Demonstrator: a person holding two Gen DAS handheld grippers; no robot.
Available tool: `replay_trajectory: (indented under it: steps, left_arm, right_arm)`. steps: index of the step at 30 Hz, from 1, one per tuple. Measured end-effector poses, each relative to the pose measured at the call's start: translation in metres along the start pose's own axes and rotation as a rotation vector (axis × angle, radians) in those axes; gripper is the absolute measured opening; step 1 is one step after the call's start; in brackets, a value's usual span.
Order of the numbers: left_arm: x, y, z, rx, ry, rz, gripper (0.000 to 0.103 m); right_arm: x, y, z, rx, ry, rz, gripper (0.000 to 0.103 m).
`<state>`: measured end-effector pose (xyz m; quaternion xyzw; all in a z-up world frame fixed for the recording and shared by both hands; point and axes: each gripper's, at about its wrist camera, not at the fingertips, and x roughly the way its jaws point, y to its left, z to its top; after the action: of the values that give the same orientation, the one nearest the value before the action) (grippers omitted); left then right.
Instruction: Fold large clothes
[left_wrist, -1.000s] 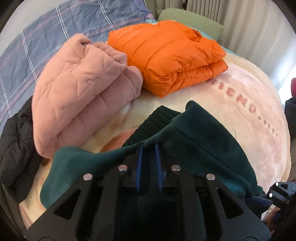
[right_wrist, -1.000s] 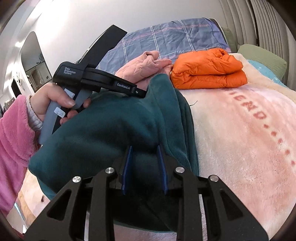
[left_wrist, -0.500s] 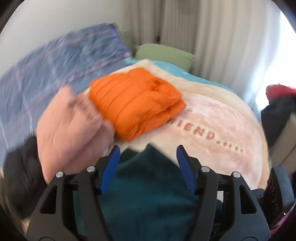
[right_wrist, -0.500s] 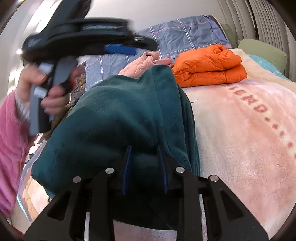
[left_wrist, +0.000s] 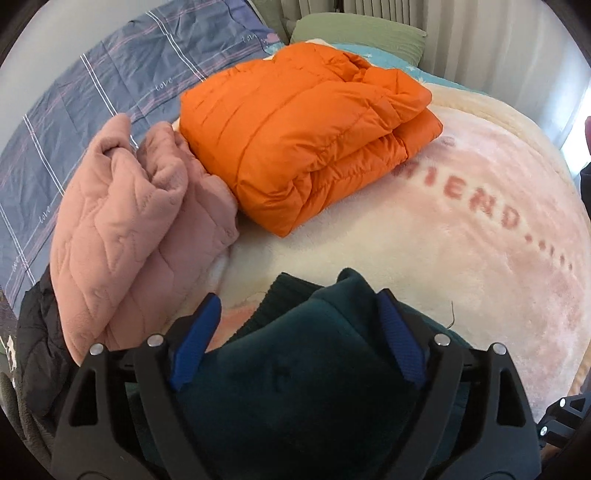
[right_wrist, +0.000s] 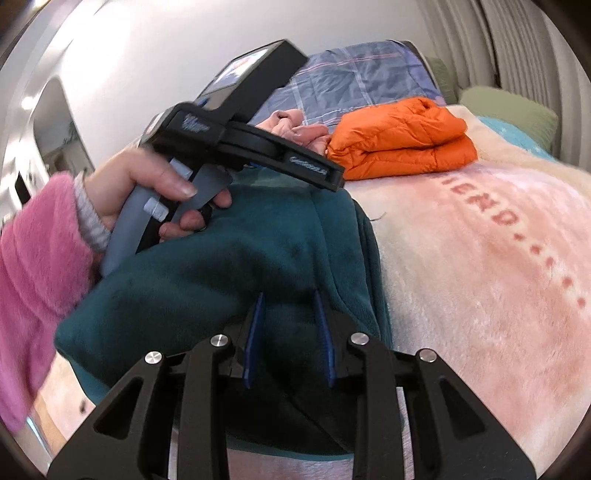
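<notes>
A dark green fleece garment (left_wrist: 314, 387) lies folded on the pink blanket (left_wrist: 480, 258). My left gripper (left_wrist: 299, 299) hovers over its far edge with its jaws opening wide. The fleece sits between and below the blue pads (left_wrist: 195, 332), which do not press on it. In the right wrist view a hand (right_wrist: 147, 184) in a pink sleeve holds that gripper above the fleece (right_wrist: 221, 258). My right gripper (right_wrist: 288, 295) is shut on a thick fold at the garment's near edge.
A folded orange puffer jacket (left_wrist: 306, 136) and a folded pink quilted garment (left_wrist: 140, 229) lie just beyond the fleece. A black jacket (left_wrist: 37, 350) sits at the left edge. A blue plaid quilt (left_wrist: 92, 85) and a green pillow (left_wrist: 362, 33) lie at the back.
My left gripper let go of the green fleece and its jaws spread wide. It swung up and away, then came back over the garment. The right gripper stayed shut in place.
</notes>
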<state>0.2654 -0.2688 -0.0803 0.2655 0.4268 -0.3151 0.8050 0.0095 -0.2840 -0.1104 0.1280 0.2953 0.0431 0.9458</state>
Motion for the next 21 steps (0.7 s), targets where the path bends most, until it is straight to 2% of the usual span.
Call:
replay_trajectory:
  steps: [4, 7, 8, 10, 13, 15, 19, 21]
  left_arm:
    - [-0.019, -0.01, -0.002, 0.031, -0.073, 0.075, 0.087]
    - [-0.059, -0.017, -0.008, 0.053, -0.202, 0.173, 0.087]
    - [-0.081, -0.016, -0.012, 0.048, -0.257, 0.187, 0.087]
    - [-0.117, -0.009, -0.024, 0.023, -0.318, 0.14, 0.087]
    - [-0.167, 0.004, -0.064, -0.041, -0.363, 0.085, 0.088]
    - [-0.194, 0.0, -0.112, -0.062, -0.378, 0.077, 0.091]
    - [-0.208, -0.032, -0.191, -0.052, -0.362, 0.104, 0.092]
    - [-0.205, -0.05, -0.227, -0.066, -0.326, 0.123, 0.092]
  right_arm:
    - [-0.002, -0.001, -0.002, 0.009, -0.008, 0.014, 0.027]
    - [-0.005, -0.001, -0.001, 0.001, -0.006, 0.032, 0.027]
    - [-0.005, -0.003, -0.001, 0.008, -0.008, 0.035, 0.027]
    - [-0.005, -0.01, -0.002, 0.036, -0.01, 0.06, 0.027]
    - [-0.007, -0.014, -0.002, 0.055, -0.01, 0.098, 0.027]
    - [-0.007, -0.015, -0.003, 0.057, -0.014, 0.102, 0.027]
    - [-0.009, -0.012, -0.004, 0.054, -0.017, 0.101, 0.027]
    - [-0.009, -0.012, -0.004, 0.055, -0.017, 0.101, 0.027]
